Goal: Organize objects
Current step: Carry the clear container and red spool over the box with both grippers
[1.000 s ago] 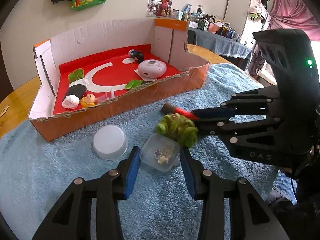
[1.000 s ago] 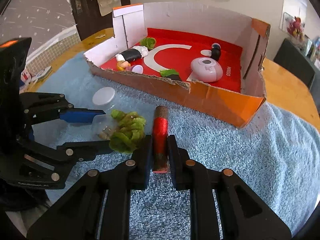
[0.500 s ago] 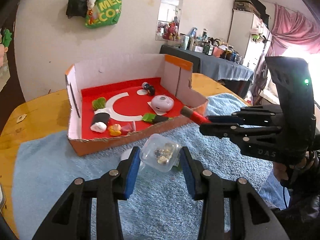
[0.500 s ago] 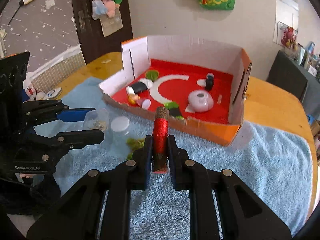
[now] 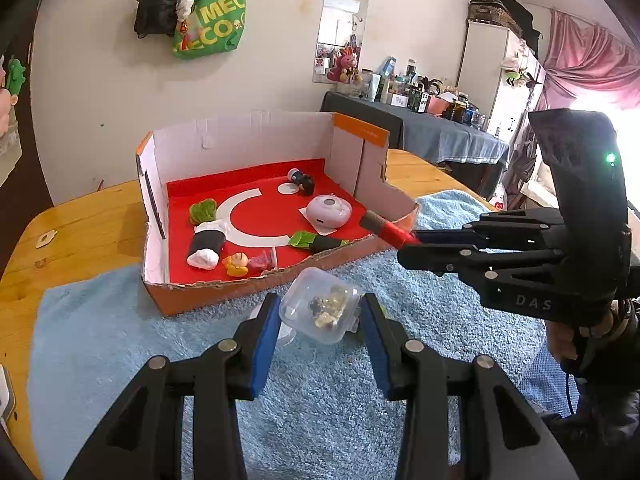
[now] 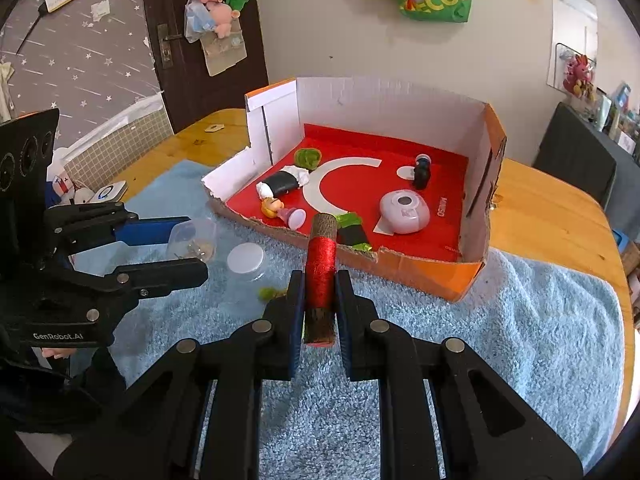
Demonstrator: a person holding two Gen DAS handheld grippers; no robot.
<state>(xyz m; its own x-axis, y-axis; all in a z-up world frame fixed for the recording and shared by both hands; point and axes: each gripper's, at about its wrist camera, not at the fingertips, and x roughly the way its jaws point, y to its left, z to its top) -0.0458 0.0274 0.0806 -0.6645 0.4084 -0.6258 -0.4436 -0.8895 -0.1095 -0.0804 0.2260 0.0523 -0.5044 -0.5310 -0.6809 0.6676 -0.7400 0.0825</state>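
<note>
My left gripper (image 5: 318, 318) is shut on a small clear plastic container (image 5: 322, 310) with bits inside, held above the blue towel (image 5: 120, 340); it also shows in the right wrist view (image 6: 192, 238). My right gripper (image 6: 318, 294) is shut on a red thread spool (image 6: 320, 276) with brown ends, held up near the front wall of the cardboard box (image 6: 420, 268); the spool also shows in the left wrist view (image 5: 386, 230). The box (image 5: 224, 292) has a red floor and holds several small items. A white lid (image 6: 245, 258) and a green fuzzy thing (image 6: 268, 292) lie on the towel.
Inside the box lie a lilac round device (image 5: 329, 211), a black and white roll (image 5: 206, 246), a small doll (image 5: 238, 260) and a green-wrapped item (image 5: 314, 240). The wooden table (image 5: 80, 216) extends around the towel. A door (image 6: 192, 40) stands behind.
Both grippers have lifted their objects off the towel and risen. The container left the spot by the white lid, and the spool left the spot beside the green fuzzy thing.
</note>
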